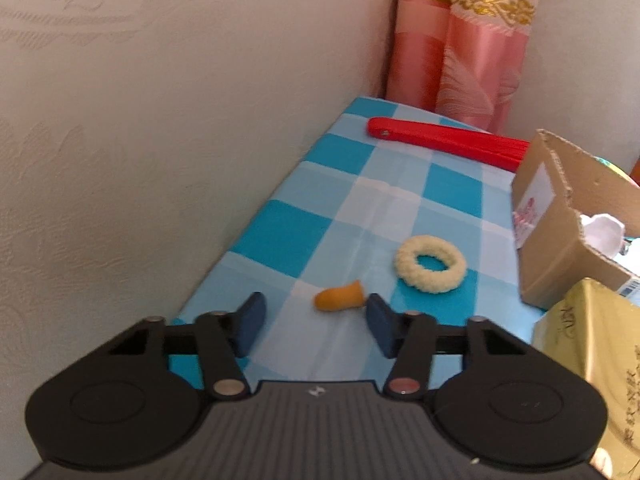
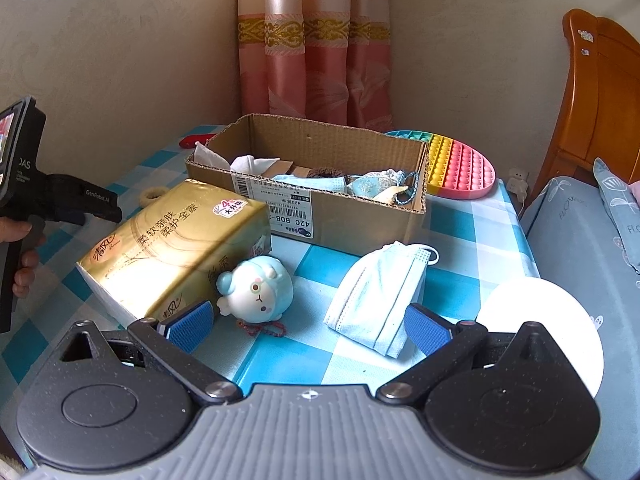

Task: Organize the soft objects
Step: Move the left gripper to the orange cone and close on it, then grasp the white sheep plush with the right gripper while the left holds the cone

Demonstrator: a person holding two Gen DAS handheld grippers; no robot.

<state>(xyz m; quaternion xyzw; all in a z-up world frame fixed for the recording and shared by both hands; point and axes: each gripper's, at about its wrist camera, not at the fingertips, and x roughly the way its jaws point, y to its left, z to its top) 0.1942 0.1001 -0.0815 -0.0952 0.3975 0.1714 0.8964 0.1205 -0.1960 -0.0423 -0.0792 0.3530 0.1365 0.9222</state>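
In the left wrist view my left gripper (image 1: 316, 314) is open low over the blue checked cloth (image 1: 288, 236). A small orange soft cone (image 1: 338, 299) lies between its blue pads, close to the right pad and well apart from the left one. A cream fluffy scrunchie (image 1: 430, 263) lies just beyond. In the right wrist view my right gripper (image 2: 310, 326) stands open and holds nothing. A light-blue squishy animal toy (image 2: 258, 290) and a folded blue face mask (image 2: 384, 300) lie just ahead of it. The open cardboard box (image 2: 320, 208) behind them holds cloths and other soft items.
A gold tissue pack (image 2: 176, 252) lies left of the toy, against the box. A red folded fan (image 1: 448, 142) lies at the far end by the wall and pink curtain. A rainbow pop-it mat (image 2: 460, 168) and a white disc (image 2: 540, 332) sit right. A hand (image 2: 22, 256) grips the left handle.
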